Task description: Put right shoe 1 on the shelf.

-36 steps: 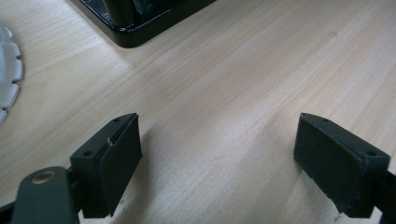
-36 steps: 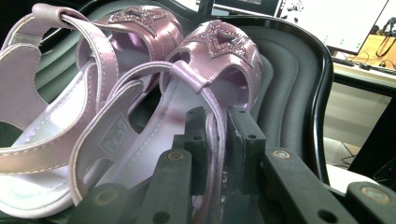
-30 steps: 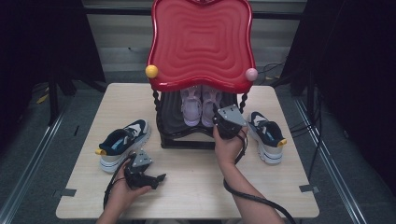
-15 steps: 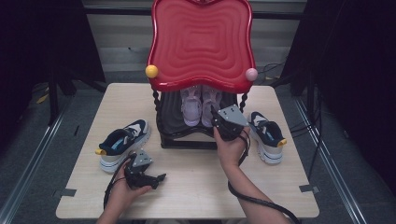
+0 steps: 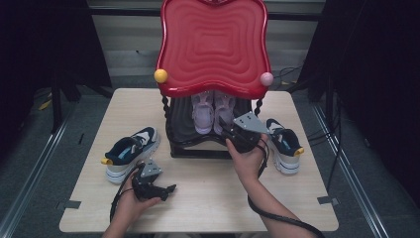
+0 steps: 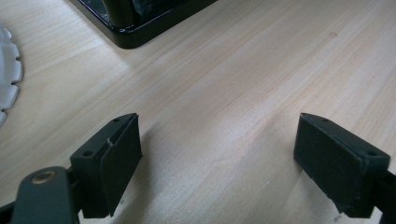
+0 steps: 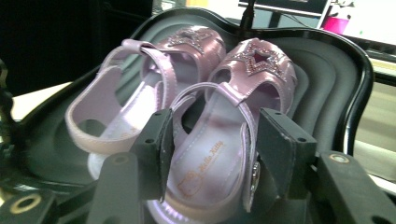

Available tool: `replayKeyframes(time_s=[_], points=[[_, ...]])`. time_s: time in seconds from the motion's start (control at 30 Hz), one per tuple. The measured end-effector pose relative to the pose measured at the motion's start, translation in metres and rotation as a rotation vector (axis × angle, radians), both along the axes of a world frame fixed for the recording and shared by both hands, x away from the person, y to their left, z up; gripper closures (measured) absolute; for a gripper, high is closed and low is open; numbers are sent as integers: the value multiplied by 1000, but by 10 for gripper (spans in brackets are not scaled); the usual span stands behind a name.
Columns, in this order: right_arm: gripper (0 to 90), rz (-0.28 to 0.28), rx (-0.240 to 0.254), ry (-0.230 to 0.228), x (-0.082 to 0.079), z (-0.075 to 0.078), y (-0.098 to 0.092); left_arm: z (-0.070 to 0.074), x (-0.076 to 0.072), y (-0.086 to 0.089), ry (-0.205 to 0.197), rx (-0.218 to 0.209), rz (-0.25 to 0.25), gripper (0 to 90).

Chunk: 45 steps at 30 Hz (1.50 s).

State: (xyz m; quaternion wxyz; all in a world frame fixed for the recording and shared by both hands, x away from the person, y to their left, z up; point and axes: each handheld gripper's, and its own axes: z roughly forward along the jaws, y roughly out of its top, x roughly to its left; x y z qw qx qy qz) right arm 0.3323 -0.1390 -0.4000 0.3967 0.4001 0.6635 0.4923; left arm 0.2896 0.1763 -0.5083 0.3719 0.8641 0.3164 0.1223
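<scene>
1. The right gripper (image 5: 233,133) reaches into the lower tier of a black stand (image 5: 198,148) that sits mid-surface under a red wavy tray top (image 5: 213,44).
2. A pair of pink sandals lies on that lower tier, toes pointing away from the person. In the right gripper view the jaws bracket the heel end of the right-hand sandal (image 7: 219,140); the other sandal (image 7: 135,93) lies just beside it.
3. The right jaws have just been opening. They stand about half open, one on each side of the sandal's heel; the pads sit close to its sides and no longer look pressed on them.
4. The left gripper (image 5: 168,189) rests low over the wooden surface (image 5: 208,198), near the front left. Its jaws are spread wide with only bare wood between them.
5. A navy-and-white sneaker (image 5: 130,152) lies on the surface left of the stand, near the left gripper; its mate (image 5: 283,144) lies right of the stand, beside the right hand (image 5: 246,159).
</scene>
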Motion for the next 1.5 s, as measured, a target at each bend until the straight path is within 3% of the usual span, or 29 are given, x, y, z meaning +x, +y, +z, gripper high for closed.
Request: replayKeyframes(time_s=[0.7, 1.5], points=[[297, 209, 42, 90, -20, 4, -14, 0, 0, 0, -3, -4, 4, 145], [179, 339, 26, 212, -48, -12, -38, 0, 0, 0, -4, -2, 3, 145]])
